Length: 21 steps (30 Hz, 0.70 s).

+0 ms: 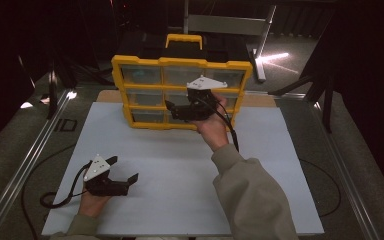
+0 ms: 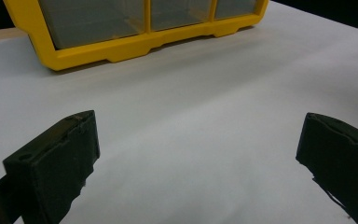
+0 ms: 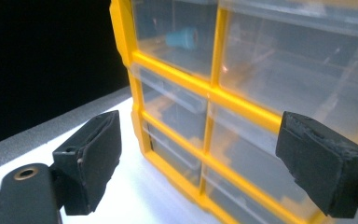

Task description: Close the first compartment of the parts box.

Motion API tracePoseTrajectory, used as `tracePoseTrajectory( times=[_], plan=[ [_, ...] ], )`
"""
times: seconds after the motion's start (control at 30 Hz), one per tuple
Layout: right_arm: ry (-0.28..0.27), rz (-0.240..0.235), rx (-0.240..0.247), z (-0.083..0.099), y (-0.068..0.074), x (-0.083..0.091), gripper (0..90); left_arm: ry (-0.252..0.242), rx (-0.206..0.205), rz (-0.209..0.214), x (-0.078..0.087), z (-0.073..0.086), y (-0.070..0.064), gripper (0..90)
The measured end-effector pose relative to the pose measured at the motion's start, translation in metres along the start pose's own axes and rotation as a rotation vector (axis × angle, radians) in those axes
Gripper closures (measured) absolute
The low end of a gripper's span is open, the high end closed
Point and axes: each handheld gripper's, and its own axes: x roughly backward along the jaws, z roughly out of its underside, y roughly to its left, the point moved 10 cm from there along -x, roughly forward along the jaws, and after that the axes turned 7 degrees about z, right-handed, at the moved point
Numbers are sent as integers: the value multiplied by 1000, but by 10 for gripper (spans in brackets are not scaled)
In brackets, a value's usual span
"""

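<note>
A yellow organizer with clear drawers stands upright at the back of the white sheet. My right gripper is held close in front of its lower middle drawers, jaws open and empty. In the right gripper view, the right gripper frames the drawer grid, and a small blue item lies in an upper drawer. My left gripper rests low over the sheet's front left, open and empty. The left gripper view has that gripper facing the organizer's bottom frame from a distance.
A black case with a yellow handle sits behind the organizer. A metal rail runs along the table's left side, and a black cable trails from the left gripper. The surroundings are dark.
</note>
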Motion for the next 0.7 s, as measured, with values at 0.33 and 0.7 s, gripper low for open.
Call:
tracePoseTrajectory(
  times=[0.33,0.7],
  plan=[
    [13,44,36,28,-4,23,138,-2,1,1,-1,0,-1,1],
    [27,118,3,63,-24,56,136,2,-3,-8,1,0,0,1]
  ],
)
